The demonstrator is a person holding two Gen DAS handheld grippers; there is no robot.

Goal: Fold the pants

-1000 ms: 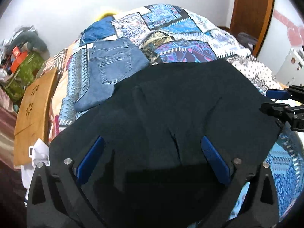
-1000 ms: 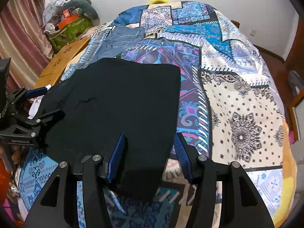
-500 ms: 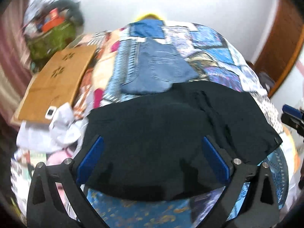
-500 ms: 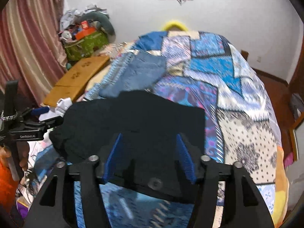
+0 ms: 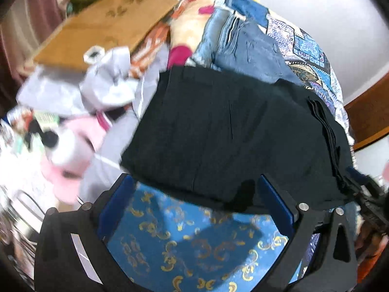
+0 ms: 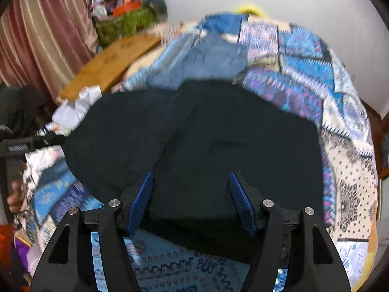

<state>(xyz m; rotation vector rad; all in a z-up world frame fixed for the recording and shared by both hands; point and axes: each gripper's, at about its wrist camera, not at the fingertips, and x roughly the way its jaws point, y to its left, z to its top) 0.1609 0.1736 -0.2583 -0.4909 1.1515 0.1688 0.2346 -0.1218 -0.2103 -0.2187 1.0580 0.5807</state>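
Now the black pants (image 6: 201, 141) lie folded in a dark slab across the patterned bedspread (image 6: 340, 112), near the foot of the bed; in the left wrist view the same pants (image 5: 233, 133) sit just past the fingertips, with stacked fold edges showing along their right side; the left tongs (image 5: 194, 209) are released, blue pads spread wide over bare blue quilt with gold scrolls, touching nothing; the right tongs (image 6: 192, 202) are spread too, hovering above the near edge of the black cloth, and whether the pads brush it I cannot tell; beyond the pants a pair of folded blue jeans (image 6: 206, 60) rests farther up the bed, just beside the black fabric's far edge; off the bed's left side a wooden board (image 5: 102, 26) lies among crumpled white cloth (image 5: 107, 80) and pink clutter; striped curtains (image 6: 41, 34) hang behind.
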